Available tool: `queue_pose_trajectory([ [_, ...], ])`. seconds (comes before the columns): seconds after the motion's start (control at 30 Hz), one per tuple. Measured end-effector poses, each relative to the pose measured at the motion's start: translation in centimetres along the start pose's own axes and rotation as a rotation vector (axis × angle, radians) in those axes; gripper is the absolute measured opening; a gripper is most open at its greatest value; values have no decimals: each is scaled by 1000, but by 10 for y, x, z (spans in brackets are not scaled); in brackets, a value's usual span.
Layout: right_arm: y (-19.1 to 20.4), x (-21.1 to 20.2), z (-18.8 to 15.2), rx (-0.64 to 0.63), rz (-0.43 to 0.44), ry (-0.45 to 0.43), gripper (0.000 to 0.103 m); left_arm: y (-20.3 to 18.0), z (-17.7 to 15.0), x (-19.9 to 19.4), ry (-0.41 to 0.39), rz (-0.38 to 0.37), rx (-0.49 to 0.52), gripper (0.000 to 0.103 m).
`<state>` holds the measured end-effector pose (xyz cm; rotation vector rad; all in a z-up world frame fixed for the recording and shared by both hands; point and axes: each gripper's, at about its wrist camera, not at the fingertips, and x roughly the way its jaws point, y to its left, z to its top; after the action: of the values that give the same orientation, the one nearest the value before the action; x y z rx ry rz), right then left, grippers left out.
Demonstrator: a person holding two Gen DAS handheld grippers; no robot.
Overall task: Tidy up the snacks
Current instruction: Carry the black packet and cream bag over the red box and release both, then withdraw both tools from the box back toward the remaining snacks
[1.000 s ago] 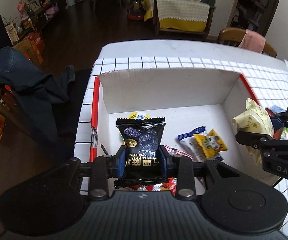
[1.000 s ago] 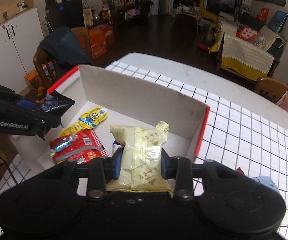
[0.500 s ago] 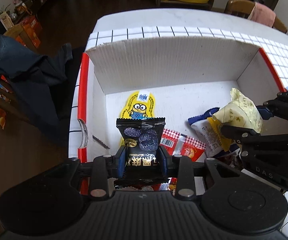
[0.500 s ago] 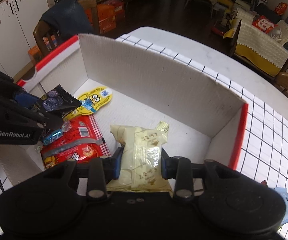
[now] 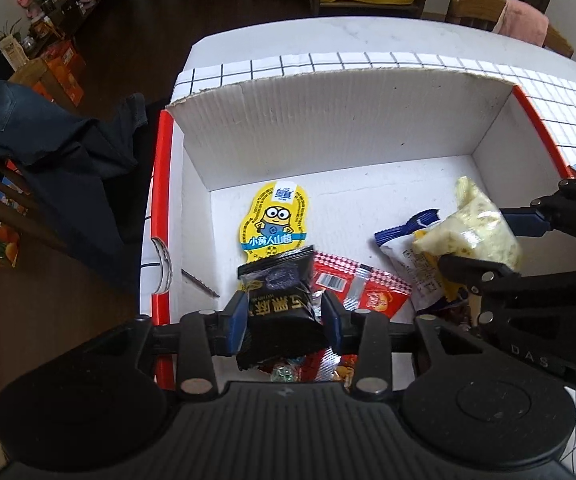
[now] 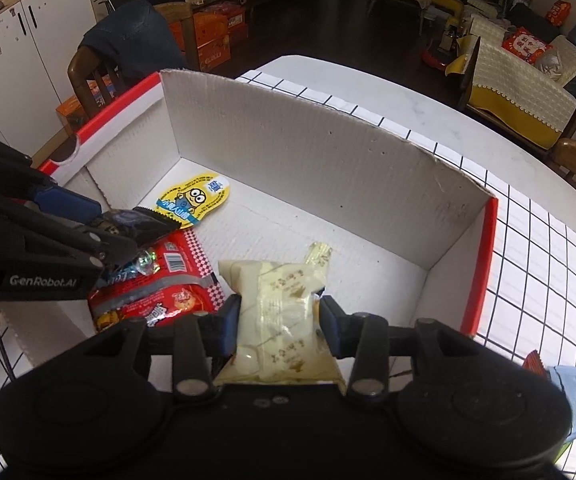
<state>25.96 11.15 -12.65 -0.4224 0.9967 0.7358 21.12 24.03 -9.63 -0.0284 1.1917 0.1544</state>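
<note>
A white cardboard box [image 5: 327, 128] [image 6: 307, 160] with red edges stands on the checked tablecloth. My left gripper [image 5: 284, 320] [image 6: 116, 228] is low inside its near left part. Its jaws are opening, and a black snack packet [image 5: 280, 304] [image 6: 144, 220] sits tilted and loose between the pads. My right gripper [image 6: 280, 320] [image 5: 487, 240] is over the box's right part. Its jaws are opening too, with a pale yellow snack packet [image 6: 276, 292] [image 5: 475, 224] between them and a thin gap at the right pad.
On the box floor lie a yellow cartoon snack [image 5: 274, 224] [image 6: 194, 200], a red packet [image 5: 363, 292] [image 6: 156, 292] and a blue-white packet [image 5: 407, 248]. A light blue packet [image 6: 571, 396] lies on the tablecloth [image 6: 547, 264]. A chair with a dark jacket [image 5: 48, 152] stands left of the table.
Both grippers sank into the box and tipped further down. Both pairs of jaws have widened, and the black packet now leans and blurs between the left pads.
</note>
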Motion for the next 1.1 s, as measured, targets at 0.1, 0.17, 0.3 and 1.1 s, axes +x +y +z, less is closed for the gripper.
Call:
queue_pose_trajectory([
  [0.1, 1, -7, -3, 10, 6, -17, 49, -1, -3, -7, -21, -7, 3, 48],
  [0.17, 1, -12, -4, 18, 11, -30, 49, -3, -4, -12, -34, -16, 4, 50],
  [0.3, 0, -26, -7, 36, 20, -59, 51, -6, -9, -25, -65, -21, 12, 56],
  [1.1, -31, -133, -59, 188, 75, -270, 91, -61, -39, -104, -290, -73, 62, 80],
])
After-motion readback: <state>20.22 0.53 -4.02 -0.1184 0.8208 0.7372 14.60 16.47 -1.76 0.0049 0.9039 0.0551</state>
